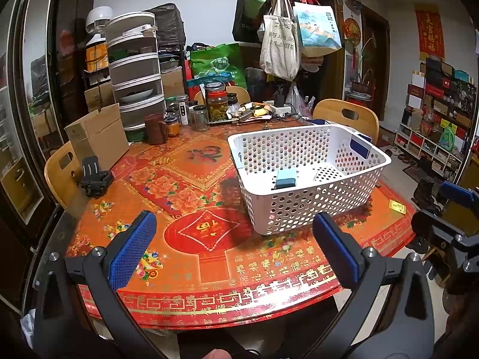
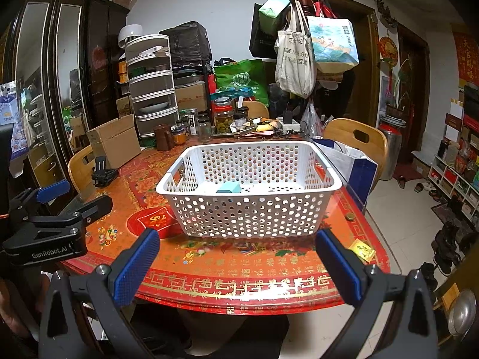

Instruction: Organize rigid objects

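Nearest the cameras, the left gripper [image 1: 235, 246] and the right gripper [image 2: 238, 264] both hover over the near edge of the round table [image 1: 209, 296] with their blue pads spread wide and nothing between them. The likeliest slip from here is a poor pick of the small yellow packet [image 2: 362, 250], which lies flat on the glossy tabletop close to the right-hand rim: thin and low, it could slide off the edge if a pad pushes it instead of pinching it. A small round cap [image 2: 349, 217] sits just beyond it, also near the rim, and could roll off the same way. Further in, the white perforated basket [image 2: 248, 218] stands upright near the middle of the table; it looks light, so a careless drop or a bump on its wall might shift it across the slick surface. Inside it a teal box [image 1: 286, 178] lies on the bottom, a small hard-edged block. A black clamp-like mount [image 1: 95, 176] rests well apart, at the far left edge by a cardboard box [image 1: 98, 137].
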Demonstrator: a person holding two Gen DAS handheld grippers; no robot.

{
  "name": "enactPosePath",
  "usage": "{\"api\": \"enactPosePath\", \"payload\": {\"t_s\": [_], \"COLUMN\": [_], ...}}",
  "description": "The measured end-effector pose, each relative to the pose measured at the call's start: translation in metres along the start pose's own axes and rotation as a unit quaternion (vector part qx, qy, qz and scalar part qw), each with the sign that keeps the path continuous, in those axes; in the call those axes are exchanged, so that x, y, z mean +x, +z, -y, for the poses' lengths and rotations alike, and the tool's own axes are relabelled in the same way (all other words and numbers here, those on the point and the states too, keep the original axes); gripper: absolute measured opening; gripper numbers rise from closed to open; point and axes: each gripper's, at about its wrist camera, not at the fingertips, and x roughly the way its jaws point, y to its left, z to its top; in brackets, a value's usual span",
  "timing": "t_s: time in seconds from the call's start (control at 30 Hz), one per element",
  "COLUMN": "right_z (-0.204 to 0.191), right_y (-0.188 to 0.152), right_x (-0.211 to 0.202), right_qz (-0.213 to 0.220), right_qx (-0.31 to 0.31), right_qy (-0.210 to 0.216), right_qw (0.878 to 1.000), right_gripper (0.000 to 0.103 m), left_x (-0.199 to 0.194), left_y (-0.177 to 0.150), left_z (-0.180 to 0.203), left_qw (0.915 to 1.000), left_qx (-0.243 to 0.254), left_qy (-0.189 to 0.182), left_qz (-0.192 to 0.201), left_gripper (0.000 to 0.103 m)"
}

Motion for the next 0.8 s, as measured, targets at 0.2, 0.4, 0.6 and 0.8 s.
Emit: {"api": "enactPosePath", "payload": {"t_s": [0.2,0.4,0.6,0.8], "right_z": [-0.0009,-0.0014,-0.0012,-0.0012], "right_y": [-0.0009,-0.0016,-0.0021,-0.0023], "right_x": [0.0014,0.0012,0.0017,0.0017], "right_qz": [-0.002,-0.001,-0.002,-0.002], "right_qx": [-0.002,-0.004,-0.004,-0.005], "right_qy": [0.002,0.003,0.003,0.003], "right_qw": [1.000,1.000,1.000,1.000], "right_gripper": [0.103,0.103,0.103,0.103], "left_x": [0.0008,0.0010,0.0014,0.0015], "left_y": [-0.0015,-0.0035,-0.0039,-0.0068], "left_z": [0.0006,0.0014,0.0022,0.0022], "left_qw": [1.0000,1.0000,1.0000,0.9999], "left_qx": [0.001,0.004,0.004,0.007], "left_qy": [-0.001,-0.004,-0.004,-0.007], "left_qz": [-0.002,-0.004,-0.004,-0.006], "left_gripper": [0.103,0.103,0.103,0.103]}}
